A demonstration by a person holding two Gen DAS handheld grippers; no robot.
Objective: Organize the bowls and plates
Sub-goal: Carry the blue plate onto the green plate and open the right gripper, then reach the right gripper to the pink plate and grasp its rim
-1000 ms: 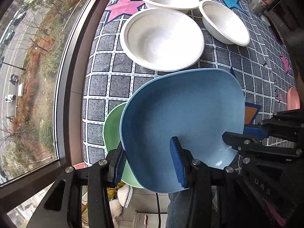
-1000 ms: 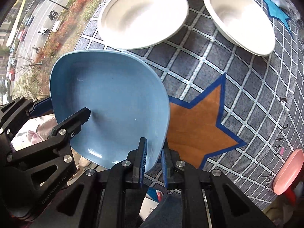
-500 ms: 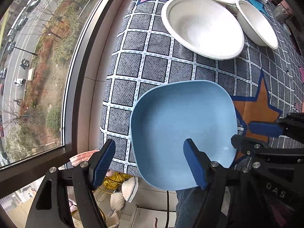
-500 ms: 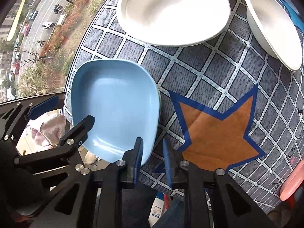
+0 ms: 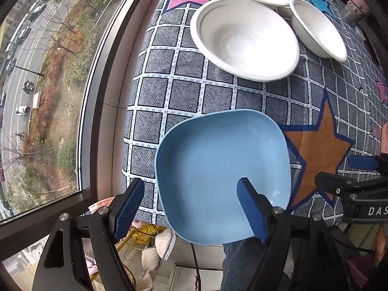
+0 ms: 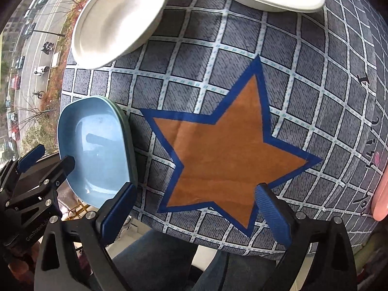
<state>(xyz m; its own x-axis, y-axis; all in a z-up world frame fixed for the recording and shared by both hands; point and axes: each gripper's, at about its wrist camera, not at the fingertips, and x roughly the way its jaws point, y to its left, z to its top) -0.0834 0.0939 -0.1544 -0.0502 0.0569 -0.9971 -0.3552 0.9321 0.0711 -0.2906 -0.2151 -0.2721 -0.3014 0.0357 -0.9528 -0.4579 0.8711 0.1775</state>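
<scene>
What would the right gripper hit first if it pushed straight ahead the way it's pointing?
Most likely the patterned tablecloth, at its orange star: the open right gripper frames it, with nothing between. Depth is unclear.

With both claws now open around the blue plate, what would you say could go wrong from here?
1. The blue plate overhangs the near edge of the tablecloth; a nudge from the left claw, whose right finger hangs over it, could tip it off.
2. A green rim peeks from beneath it, so the stack might slide.
3. The right claw is open close beside the plate and could clip it.
</scene>
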